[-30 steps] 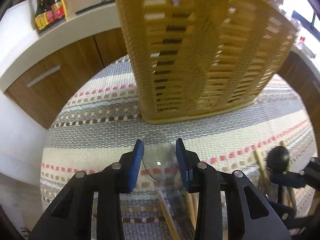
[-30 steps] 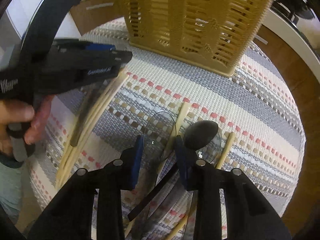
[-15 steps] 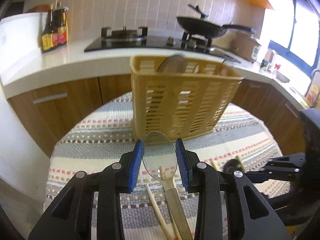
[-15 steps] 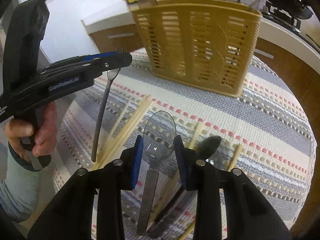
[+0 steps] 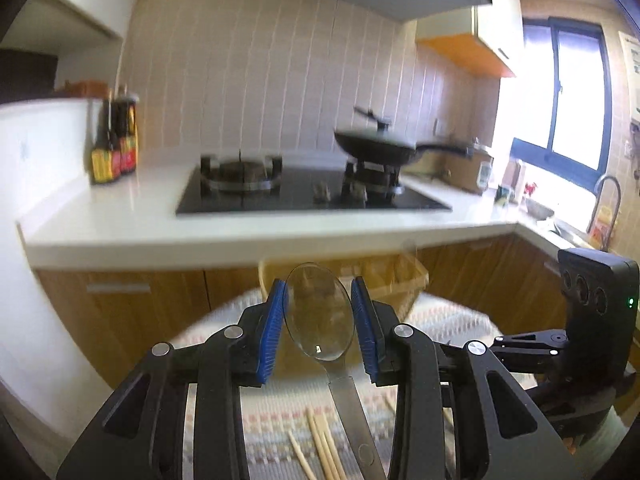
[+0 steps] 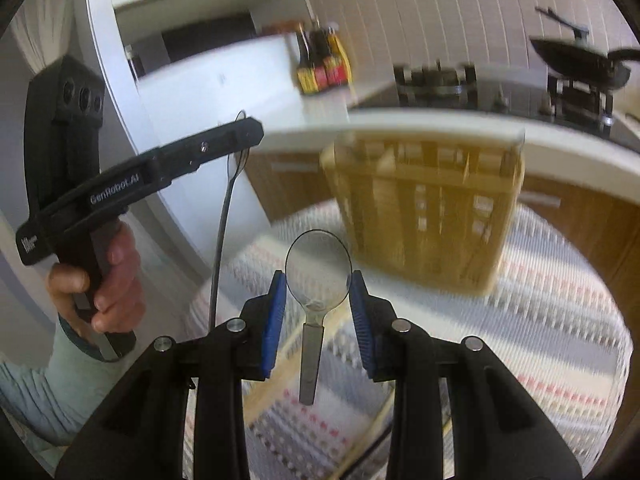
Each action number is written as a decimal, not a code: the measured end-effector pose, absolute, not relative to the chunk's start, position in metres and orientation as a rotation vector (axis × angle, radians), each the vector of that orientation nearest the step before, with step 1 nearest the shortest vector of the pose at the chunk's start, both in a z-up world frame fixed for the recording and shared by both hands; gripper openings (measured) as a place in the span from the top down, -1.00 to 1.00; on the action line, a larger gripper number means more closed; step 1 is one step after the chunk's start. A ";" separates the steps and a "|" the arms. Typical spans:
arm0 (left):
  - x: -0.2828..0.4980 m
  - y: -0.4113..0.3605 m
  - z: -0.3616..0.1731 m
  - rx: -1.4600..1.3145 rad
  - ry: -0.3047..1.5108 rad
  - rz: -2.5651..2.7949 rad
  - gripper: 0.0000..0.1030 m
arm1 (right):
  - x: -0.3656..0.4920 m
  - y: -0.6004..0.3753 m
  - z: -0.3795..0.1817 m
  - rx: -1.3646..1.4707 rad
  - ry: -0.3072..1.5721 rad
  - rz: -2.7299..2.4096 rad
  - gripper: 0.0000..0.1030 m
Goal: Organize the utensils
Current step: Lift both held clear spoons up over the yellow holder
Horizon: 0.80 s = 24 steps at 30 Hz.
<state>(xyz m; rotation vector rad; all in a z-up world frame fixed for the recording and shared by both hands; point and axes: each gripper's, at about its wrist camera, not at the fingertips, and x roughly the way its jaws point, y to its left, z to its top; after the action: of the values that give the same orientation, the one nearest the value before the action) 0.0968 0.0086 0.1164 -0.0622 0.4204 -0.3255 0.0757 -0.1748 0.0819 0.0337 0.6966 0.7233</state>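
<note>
My left gripper (image 5: 319, 292) is shut on the glassy bowl of a spoon (image 5: 320, 320), whose grey handle slopes down toward the camera. My right gripper (image 6: 317, 280) is shut on a second such spoon (image 6: 318, 268), with its handle (image 6: 311, 360) hanging below the pads. Both are held above the striped mat. The yellow slatted basket (image 6: 424, 216) stands upright ahead of the right gripper; in the left wrist view only the basket's rim (image 5: 384, 276) shows behind the spoon. In the right wrist view a hand (image 6: 108, 276) holds the left gripper (image 6: 248, 136) at the left, its spoon dangling edge-on.
Wooden chopsticks (image 5: 320, 448) lie on the striped mat (image 6: 540, 320) below. Behind the basket runs a white counter (image 5: 120, 224) with a gas hob (image 5: 312, 192), a black wok (image 5: 376, 148) and sauce bottles (image 5: 114, 148). The right tool's black housing (image 5: 596, 312) sits at the right edge.
Both grippers have risen off the mat and tipped upward, carrying their spoons. The basket has dropped lower and farther in both views, and the counter and hob have come into sight.
</note>
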 end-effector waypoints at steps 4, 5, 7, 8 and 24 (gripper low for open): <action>0.109 0.014 0.147 -0.100 0.334 -0.300 0.38 | 0.094 -0.178 0.122 0.066 0.595 0.695 0.43; 0.113 0.016 0.154 -0.111 0.315 -0.294 0.38 | 0.100 -0.181 0.133 0.078 0.570 0.677 0.43; 0.120 0.018 0.165 -0.122 0.281 -0.280 0.38 | 0.114 -0.189 0.148 0.111 0.529 0.649 0.43; 0.124 0.018 0.169 -0.127 0.266 -0.273 0.38 | 0.119 -0.193 0.154 0.123 0.514 0.638 0.43; 0.206 -0.014 0.149 -0.025 0.110 -0.113 0.38 | 0.198 -0.235 0.144 0.103 0.407 0.318 0.43</action>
<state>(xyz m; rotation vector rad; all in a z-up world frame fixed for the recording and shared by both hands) 0.2063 -0.0142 0.1485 -0.0250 0.1104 -0.1129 0.1983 -0.2350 0.1444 0.1028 0.4065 0.3178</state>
